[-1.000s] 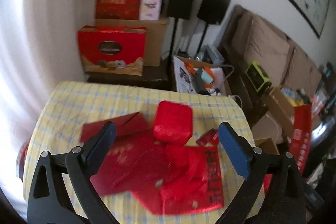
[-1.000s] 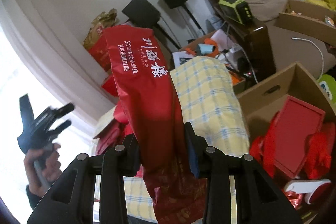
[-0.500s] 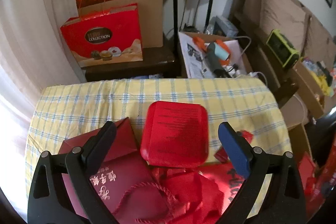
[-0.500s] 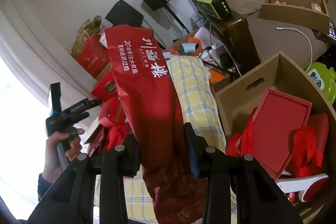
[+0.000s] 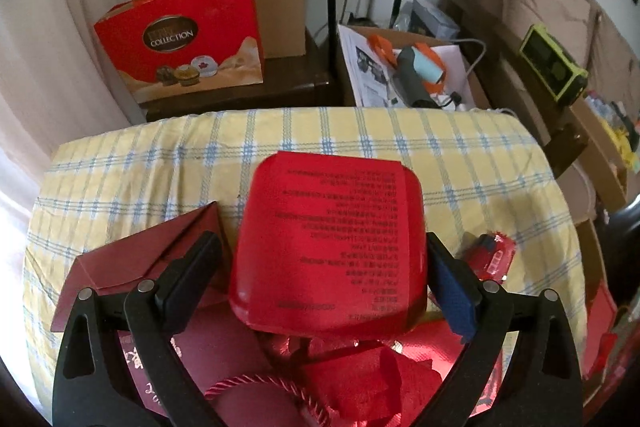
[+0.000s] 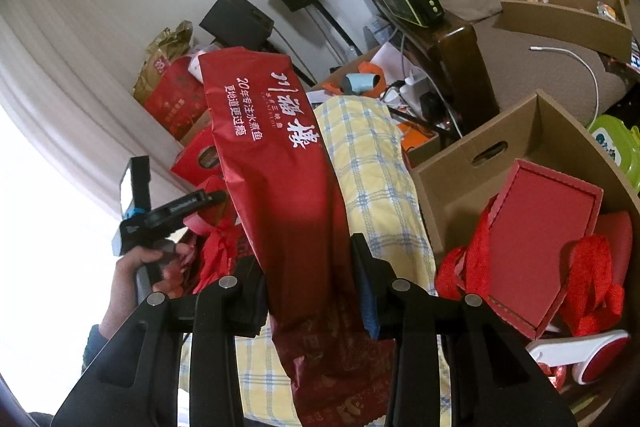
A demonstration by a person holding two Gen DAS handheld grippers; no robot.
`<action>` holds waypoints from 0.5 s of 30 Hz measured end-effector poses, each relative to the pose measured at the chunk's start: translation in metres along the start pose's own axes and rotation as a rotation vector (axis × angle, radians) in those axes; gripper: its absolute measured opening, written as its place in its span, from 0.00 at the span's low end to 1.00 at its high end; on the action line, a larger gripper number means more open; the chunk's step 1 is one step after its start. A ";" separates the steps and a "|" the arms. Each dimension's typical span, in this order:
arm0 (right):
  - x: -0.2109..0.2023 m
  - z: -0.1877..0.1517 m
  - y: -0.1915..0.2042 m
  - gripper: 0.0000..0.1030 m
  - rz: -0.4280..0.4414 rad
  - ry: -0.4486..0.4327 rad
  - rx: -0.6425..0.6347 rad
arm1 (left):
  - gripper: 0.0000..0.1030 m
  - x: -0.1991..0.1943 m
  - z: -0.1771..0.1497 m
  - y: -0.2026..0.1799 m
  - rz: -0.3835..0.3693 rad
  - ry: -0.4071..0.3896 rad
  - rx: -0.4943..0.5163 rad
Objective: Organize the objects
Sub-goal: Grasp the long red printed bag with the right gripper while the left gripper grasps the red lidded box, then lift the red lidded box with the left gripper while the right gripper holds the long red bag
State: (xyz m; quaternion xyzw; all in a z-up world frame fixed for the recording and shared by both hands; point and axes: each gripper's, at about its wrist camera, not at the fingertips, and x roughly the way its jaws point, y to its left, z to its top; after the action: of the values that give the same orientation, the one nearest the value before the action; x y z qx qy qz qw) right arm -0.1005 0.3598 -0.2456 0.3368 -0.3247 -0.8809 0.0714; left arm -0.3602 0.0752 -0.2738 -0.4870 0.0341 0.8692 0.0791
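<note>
Left gripper (image 5: 322, 275) jaws spread, not touching, either side of the red box (image 5: 330, 239) on the counter (image 5: 140, 167); looks rigid, light, glossy, so I'd pinch its flat sides mid-height; right gripper (image 6: 310, 285) clenched on limp red bag (image 6: 280, 163).

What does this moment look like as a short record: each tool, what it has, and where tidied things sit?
left tool: open, straddling a red box on the checked tablecloth, no grip visible
right tool: shut on a long red bag, held up
cardboard box: beside the table, holds a flat red case and red ribbons
</note>
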 end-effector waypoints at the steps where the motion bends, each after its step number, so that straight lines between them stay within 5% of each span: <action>1: 0.000 0.001 0.000 0.35 0.000 0.000 -0.001 | 0.94 0.001 0.000 -0.001 0.011 -0.007 0.009; 7: 0.002 0.000 0.000 0.35 -0.001 0.005 0.002 | 0.93 0.010 0.001 -0.009 0.039 0.010 0.038; 9: 0.003 -0.001 0.000 0.35 -0.006 0.011 0.007 | 0.77 0.011 -0.001 -0.013 0.033 0.005 0.063; 15: 0.001 -0.003 0.002 0.35 -0.010 0.008 -0.006 | 0.76 0.009 -0.005 -0.016 0.033 0.002 0.067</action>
State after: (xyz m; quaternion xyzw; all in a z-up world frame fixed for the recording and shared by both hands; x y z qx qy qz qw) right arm -0.0998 0.3563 -0.2465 0.3415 -0.3202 -0.8809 0.0694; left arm -0.3577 0.0916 -0.2836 -0.4841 0.0713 0.8684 0.0809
